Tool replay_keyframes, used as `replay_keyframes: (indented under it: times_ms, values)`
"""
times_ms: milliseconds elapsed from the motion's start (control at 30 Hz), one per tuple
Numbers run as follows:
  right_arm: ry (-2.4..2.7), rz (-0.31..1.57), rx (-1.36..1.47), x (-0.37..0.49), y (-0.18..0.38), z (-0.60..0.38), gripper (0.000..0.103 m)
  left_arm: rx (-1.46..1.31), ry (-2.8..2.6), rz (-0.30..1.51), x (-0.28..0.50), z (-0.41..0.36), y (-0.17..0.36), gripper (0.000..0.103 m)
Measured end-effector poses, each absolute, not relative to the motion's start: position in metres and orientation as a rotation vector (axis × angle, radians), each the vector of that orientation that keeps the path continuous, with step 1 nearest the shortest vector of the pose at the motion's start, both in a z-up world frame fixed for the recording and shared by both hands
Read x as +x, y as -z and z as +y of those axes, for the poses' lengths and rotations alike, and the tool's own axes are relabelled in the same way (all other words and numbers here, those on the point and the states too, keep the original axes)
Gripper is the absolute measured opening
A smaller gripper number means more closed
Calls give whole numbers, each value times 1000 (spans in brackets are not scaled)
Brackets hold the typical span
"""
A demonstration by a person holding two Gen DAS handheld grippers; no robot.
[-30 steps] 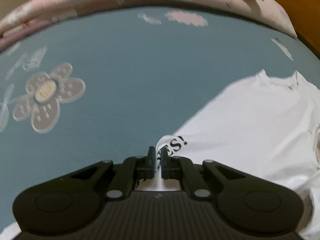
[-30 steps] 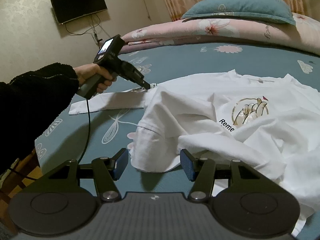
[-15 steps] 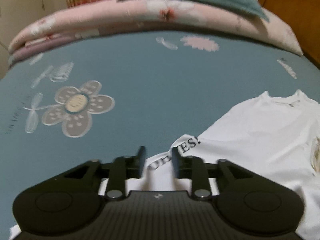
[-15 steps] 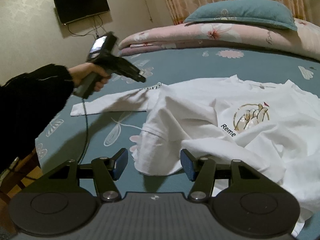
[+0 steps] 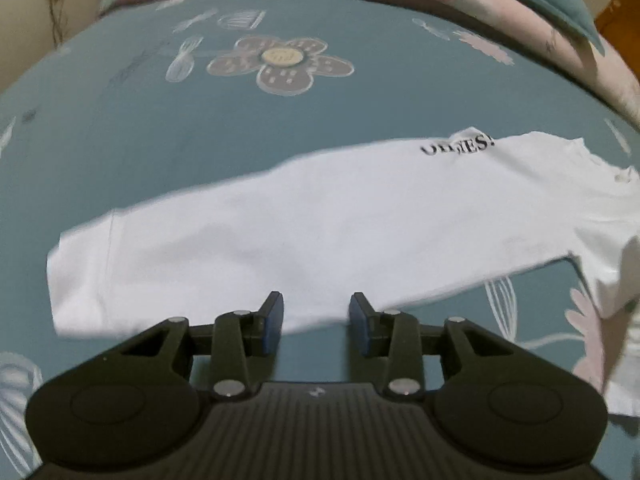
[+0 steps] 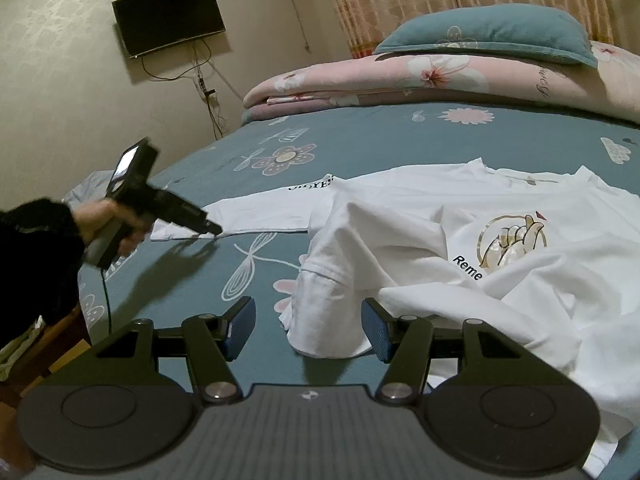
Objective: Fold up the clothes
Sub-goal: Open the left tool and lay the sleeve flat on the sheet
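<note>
Now spread flat across the middle of the left wrist frame, one long sleeve (image 5: 248,236) of the white shirt (image 6: 460,248) lies on the teal floral bedsheet (image 5: 120,152), apparently drawn out straight so the fold can start from a smooth edge. The left gripper (image 5: 316,320), its jaws having just opened, hangs partly open over the sleeve's near edge with nothing pinched. At lower centre of the right wrist frame, the right gripper (image 6: 308,328) stands wide and empty, straddling the crumpled second sleeve (image 6: 332,280), likely lined up for the next grab. The shirt shows a gold hand print at centre right and black lettering near the shoulder; its body remains rumpled and unfolded.
</note>
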State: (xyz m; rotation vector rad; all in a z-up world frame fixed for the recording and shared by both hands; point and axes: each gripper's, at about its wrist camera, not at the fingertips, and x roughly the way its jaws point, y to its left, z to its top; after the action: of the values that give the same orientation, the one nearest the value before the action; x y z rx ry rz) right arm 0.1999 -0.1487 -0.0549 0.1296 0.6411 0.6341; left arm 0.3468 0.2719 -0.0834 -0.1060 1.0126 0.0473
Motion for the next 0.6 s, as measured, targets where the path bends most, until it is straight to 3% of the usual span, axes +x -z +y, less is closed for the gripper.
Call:
replay_keyframes:
  times_ms: [167, 333, 600]
  values:
    - [-632, 641, 134, 200, 55, -149, 63, 17, -50, 1083, 341, 258, 76, 36]
    - [-633, 625, 138, 198, 53, -152, 63, 13, 26, 976, 364, 229, 40, 36]
    - [-608, 594, 134, 195, 45, -173, 64, 146, 278, 805, 449, 107, 8, 34]
